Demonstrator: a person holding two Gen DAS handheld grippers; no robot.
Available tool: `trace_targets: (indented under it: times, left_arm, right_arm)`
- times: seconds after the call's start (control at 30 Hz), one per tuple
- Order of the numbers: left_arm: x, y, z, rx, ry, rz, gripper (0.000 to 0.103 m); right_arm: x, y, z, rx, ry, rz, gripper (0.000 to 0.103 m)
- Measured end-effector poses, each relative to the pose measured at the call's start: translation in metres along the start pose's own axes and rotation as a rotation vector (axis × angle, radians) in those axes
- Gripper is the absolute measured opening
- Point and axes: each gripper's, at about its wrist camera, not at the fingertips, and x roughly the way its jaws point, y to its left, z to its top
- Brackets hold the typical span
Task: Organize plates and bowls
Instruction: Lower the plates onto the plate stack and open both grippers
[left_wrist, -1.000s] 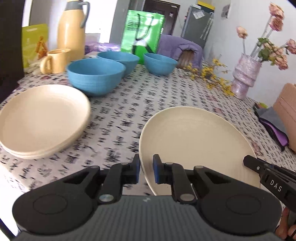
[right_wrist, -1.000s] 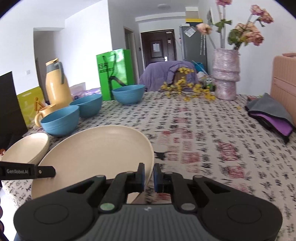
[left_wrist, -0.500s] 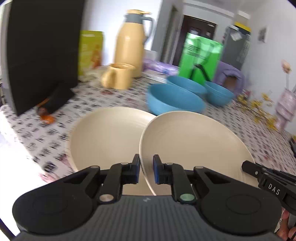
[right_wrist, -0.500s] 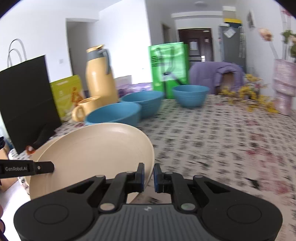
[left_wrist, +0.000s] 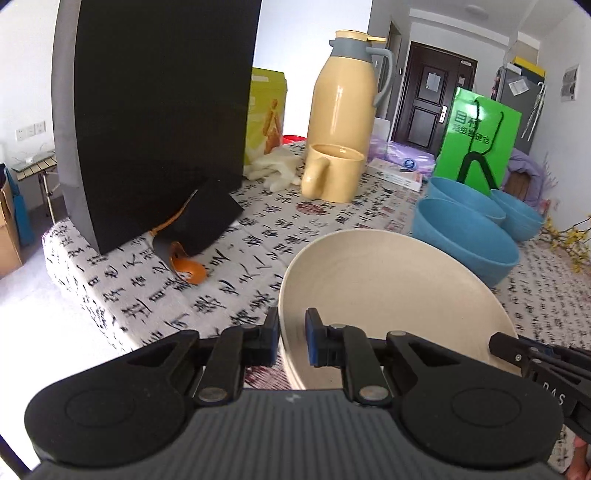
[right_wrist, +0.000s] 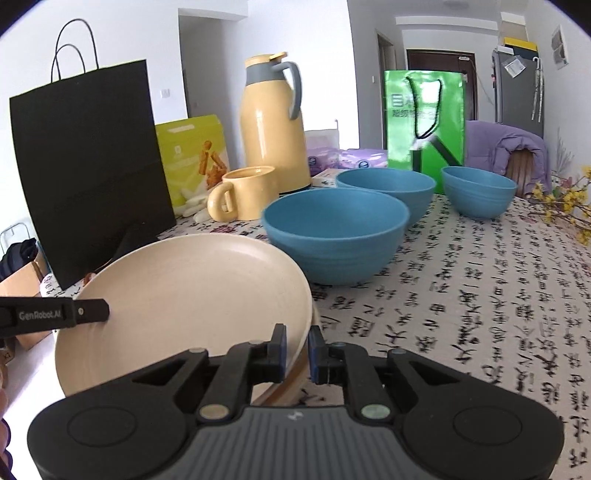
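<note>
Both grippers have carried the plate leftward across the tabletop, bringing the black bag close at upper left of the left view. One plate is held: the left gripper has its jaws clamped on the near rim, the right gripper on the opposite rim, with another plate's edge just beneath. Three blue bowls stand at centre right, behind them one jug and one mug.
</note>
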Motion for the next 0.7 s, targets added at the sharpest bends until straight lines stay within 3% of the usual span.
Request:
trace_targets:
  times: [0.53,0.7]
  left_arm:
    - [0.009,-0.002,-0.003,0.067,0.007,-0.038,0.025]
    - [0.001,-0.006,-0.002,0.068,-0.01,-0.041,0.036]
  right_arm:
    - [0.005,0.005,0.003,-0.028,0.005,-0.022,0.016]
    - [-0.007,0.0,0.005,-0.025,-0.028,-0.03,0.016]
